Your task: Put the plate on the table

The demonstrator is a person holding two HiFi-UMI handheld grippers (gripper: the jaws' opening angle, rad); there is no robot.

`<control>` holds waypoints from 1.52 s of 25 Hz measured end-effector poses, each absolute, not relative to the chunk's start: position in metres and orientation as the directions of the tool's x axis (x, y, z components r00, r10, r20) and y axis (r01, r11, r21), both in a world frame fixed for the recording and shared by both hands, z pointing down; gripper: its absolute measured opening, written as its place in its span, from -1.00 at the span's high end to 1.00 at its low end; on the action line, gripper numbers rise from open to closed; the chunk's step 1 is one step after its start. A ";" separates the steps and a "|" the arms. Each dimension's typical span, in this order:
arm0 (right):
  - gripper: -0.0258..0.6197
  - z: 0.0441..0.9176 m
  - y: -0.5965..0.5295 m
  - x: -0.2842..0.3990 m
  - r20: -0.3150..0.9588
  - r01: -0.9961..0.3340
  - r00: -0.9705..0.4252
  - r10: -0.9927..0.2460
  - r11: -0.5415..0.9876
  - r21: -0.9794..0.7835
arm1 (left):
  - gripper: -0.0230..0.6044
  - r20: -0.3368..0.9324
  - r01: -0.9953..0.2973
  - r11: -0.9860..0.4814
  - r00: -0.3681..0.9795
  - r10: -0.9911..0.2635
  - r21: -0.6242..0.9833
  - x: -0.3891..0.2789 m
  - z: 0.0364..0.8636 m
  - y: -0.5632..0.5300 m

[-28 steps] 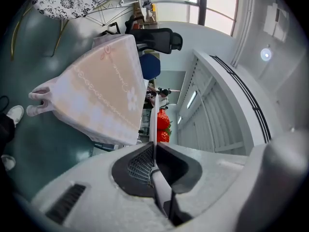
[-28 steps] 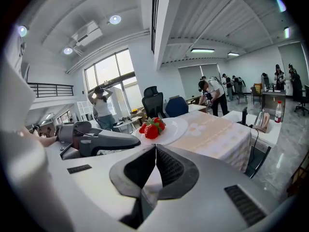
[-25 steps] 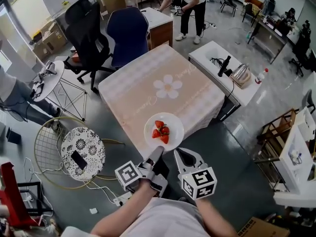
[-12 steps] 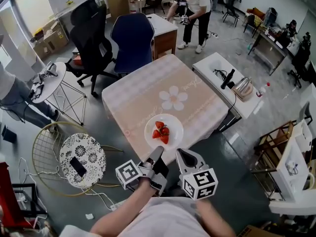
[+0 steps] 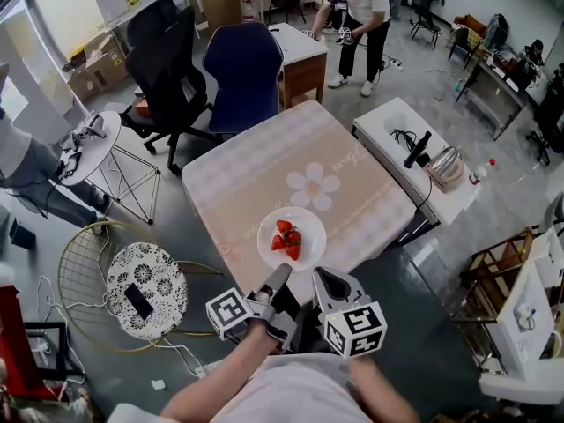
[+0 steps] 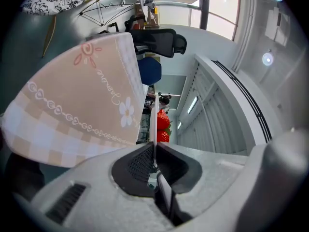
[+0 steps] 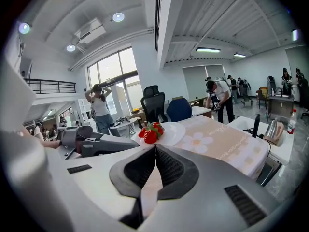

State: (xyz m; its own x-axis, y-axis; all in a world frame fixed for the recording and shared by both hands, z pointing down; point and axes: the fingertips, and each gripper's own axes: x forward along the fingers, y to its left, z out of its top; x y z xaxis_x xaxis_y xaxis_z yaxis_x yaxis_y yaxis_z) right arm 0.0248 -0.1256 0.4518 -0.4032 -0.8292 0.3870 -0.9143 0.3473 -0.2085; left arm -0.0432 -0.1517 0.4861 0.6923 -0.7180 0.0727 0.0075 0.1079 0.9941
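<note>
A white plate (image 5: 305,226) with strawberries (image 5: 285,238) on it is over the near edge of the table (image 5: 256,170), which has a beige flowered cloth. I cannot tell if it rests on the cloth. My left gripper (image 5: 281,277) is shut on the plate's near rim; in the left gripper view the plate (image 6: 153,122) shows edge-on between the jaws, with the strawberries (image 6: 163,124) behind it. My right gripper (image 5: 319,276) is shut on the rim beside it. In the right gripper view the plate (image 7: 176,131) and strawberries (image 7: 150,132) lie just past the jaws.
A black chair (image 5: 160,49) and a blue chair (image 5: 241,64) stand behind the table. To the right is a white side table (image 5: 398,123) with a kettle (image 5: 446,166). A patterned round stool (image 5: 146,277) is at the left. A person (image 5: 363,11) bends over at the back.
Both grippers keep their hold on the plate at the table's near edge. The view has shifted a little, and the room behind has slid down and to the right.
</note>
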 end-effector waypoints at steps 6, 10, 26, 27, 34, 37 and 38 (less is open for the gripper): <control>0.91 0.467 -0.165 0.050 0.420 -0.897 -0.441 -0.793 0.379 -0.226 | 0.87 0.121 -0.018 0.149 0.678 -0.725 0.989 -0.020 0.508 -0.180; 0.91 0.479 -0.192 0.065 0.444 -0.887 -0.461 -0.768 0.394 -0.240 | 0.87 0.136 -0.026 0.160 0.671 -0.729 0.987 -0.006 0.522 -0.206; 0.91 0.532 -0.261 0.092 0.516 -0.831 -0.555 -0.652 0.457 -0.317 | 0.86 0.210 -0.086 0.202 0.633 -0.745 0.976 0.025 0.587 -0.284; 0.91 0.535 -0.263 0.091 0.520 -0.826 -0.563 -0.643 0.464 -0.321 | 0.87 0.219 -0.091 0.209 0.629 -0.746 0.974 0.025 0.592 -0.286; 0.91 0.549 -0.271 0.087 0.538 -0.787 -0.612 -0.579 0.512 -0.344 | 0.86 0.268 -0.122 0.245 0.600 -0.754 0.962 0.027 0.613 -0.297; 0.91 0.555 -0.276 0.091 0.545 -0.778 -0.622 -0.562 0.517 -0.356 | 0.86 0.280 -0.128 0.254 0.589 -0.758 0.959 0.029 0.619 -0.302; 0.91 0.557 -0.278 0.093 0.548 -0.777 -0.623 -0.558 0.518 -0.356 | 0.86 0.282 -0.129 0.256 0.585 -0.760 0.958 0.029 0.621 -0.303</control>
